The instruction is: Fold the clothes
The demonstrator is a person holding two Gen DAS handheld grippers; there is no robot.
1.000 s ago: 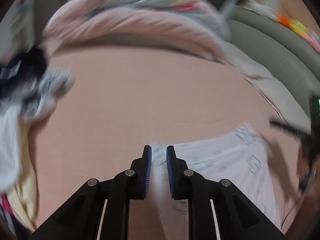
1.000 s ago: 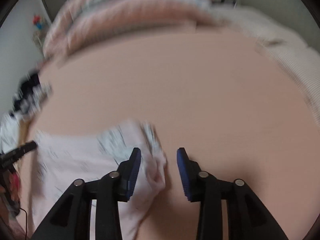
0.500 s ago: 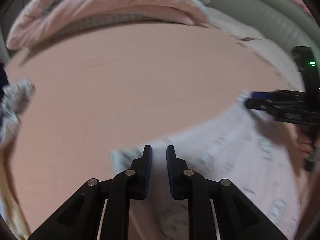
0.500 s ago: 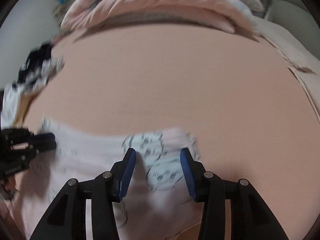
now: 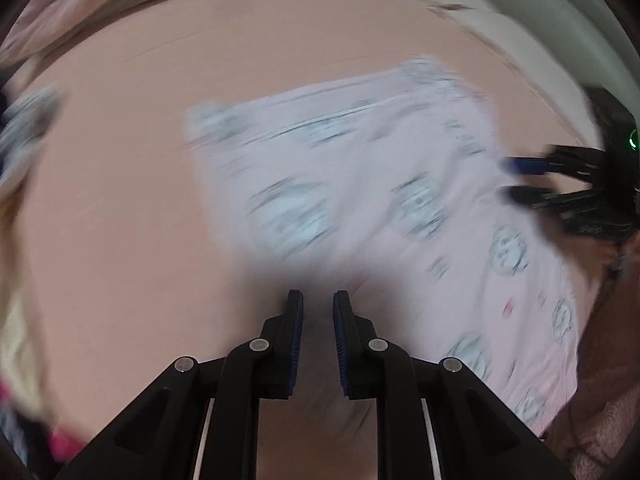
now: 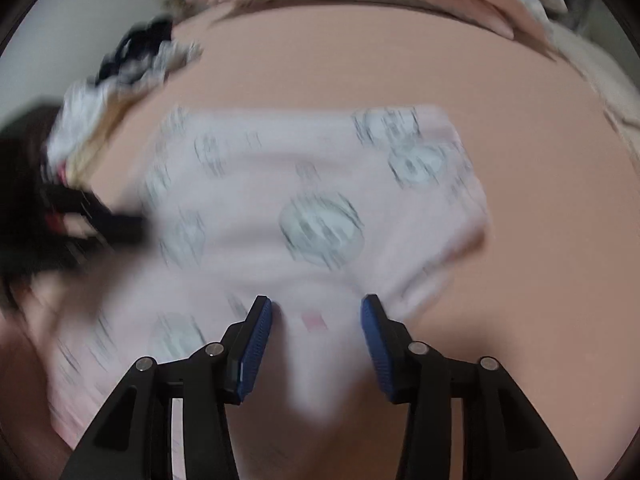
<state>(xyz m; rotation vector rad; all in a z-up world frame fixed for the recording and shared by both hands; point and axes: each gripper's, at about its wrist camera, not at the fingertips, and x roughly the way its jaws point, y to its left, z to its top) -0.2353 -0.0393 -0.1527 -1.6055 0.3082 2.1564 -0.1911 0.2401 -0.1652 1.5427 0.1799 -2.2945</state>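
While tongs straddle it, garment blurred

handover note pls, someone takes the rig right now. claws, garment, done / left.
Left claw: jaws narrow, hanging over the near edge of the pink printed garment; blur hides whether cloth is pinched.
Right claw: jaws apart, a fold of the garment bunched between them, pads not visibly pressing.
Garment lies mostly flat on the peach sheet, far edge doubled over. More clothes are heaped at the sheet's edge.
Done: garment laid out.
Left: probably finish its folds, then the heap.
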